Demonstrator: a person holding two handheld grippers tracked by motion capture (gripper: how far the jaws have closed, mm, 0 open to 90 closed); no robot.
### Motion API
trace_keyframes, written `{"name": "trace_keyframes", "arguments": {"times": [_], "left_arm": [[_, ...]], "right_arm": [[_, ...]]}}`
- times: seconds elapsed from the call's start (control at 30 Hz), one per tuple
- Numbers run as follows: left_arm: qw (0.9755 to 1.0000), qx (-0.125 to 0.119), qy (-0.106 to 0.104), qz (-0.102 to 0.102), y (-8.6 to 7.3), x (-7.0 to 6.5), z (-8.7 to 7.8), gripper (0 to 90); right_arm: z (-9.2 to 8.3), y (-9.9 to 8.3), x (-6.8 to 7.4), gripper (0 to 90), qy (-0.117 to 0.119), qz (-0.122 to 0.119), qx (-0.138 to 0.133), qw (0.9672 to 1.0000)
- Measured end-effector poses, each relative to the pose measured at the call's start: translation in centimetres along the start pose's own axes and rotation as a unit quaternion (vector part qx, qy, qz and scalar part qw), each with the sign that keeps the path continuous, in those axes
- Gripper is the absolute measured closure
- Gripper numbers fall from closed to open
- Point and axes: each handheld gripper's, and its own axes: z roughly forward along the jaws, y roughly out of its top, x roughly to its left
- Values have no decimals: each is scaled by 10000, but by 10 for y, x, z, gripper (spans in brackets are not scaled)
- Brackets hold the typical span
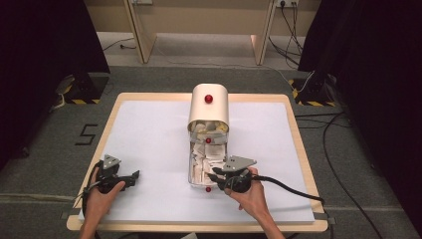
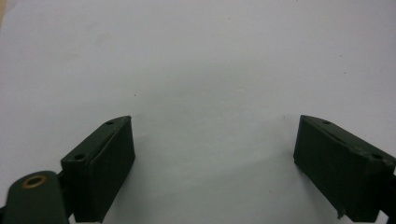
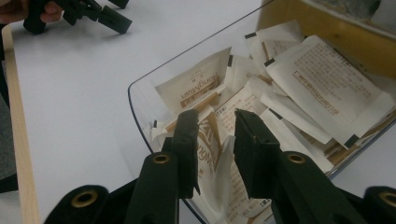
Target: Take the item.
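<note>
A clear tray [image 1: 191, 172] full of white and brown sachets sticks out from under a beige rounded cover [image 1: 209, 112] at the middle of the table. My right gripper [image 1: 213, 176] reaches into the tray's near end. In the right gripper view its jaws [image 3: 217, 116] stand a little apart, astride a buckled brown-printed sachet [image 3: 211, 142] that rises between them. The left pad touches it, and I see no firm pinch. My left gripper [image 1: 134, 176] rests at the front left, open wide over bare white table [image 2: 215, 135], nothing between its fingers.
The cover has a red knob [image 1: 208, 98], and a second red knob [image 1: 208, 189] sits at the tray's front. The white mat [image 1: 149, 134] covers a wooden table [image 1: 293, 119]. The tray's thin rim [image 3: 133, 100] curves just left of my right jaws.
</note>
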Motion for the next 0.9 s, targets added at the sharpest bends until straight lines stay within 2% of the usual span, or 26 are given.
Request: {"name": "trace_keyframes", "arguments": {"times": [0.23, 0.27, 0.43, 0.63, 0.9], "left_arm": [[10000, -1, 1, 0, 0, 0, 0, 117], [10000, -1, 1, 1, 0, 0, 0, 117], [10000, -2, 1, 0, 0, 0, 0, 117], [10000, 7, 2, 1, 0, 0, 0, 117], [10000, 9, -1, -1, 0, 0, 0, 116]], "right_arm": [[6, -4, 0, 771, 19, 12, 118, 9999], [7, -6, 0, 807, 14, 28, 138, 9999], [6, -7, -1, 851, 24, 44, 126, 9999], [1, -4, -1, 865, 29, 95, -79, 9999], [-16, 4, -6, 867, -130, 176, -432, 9988]]}}
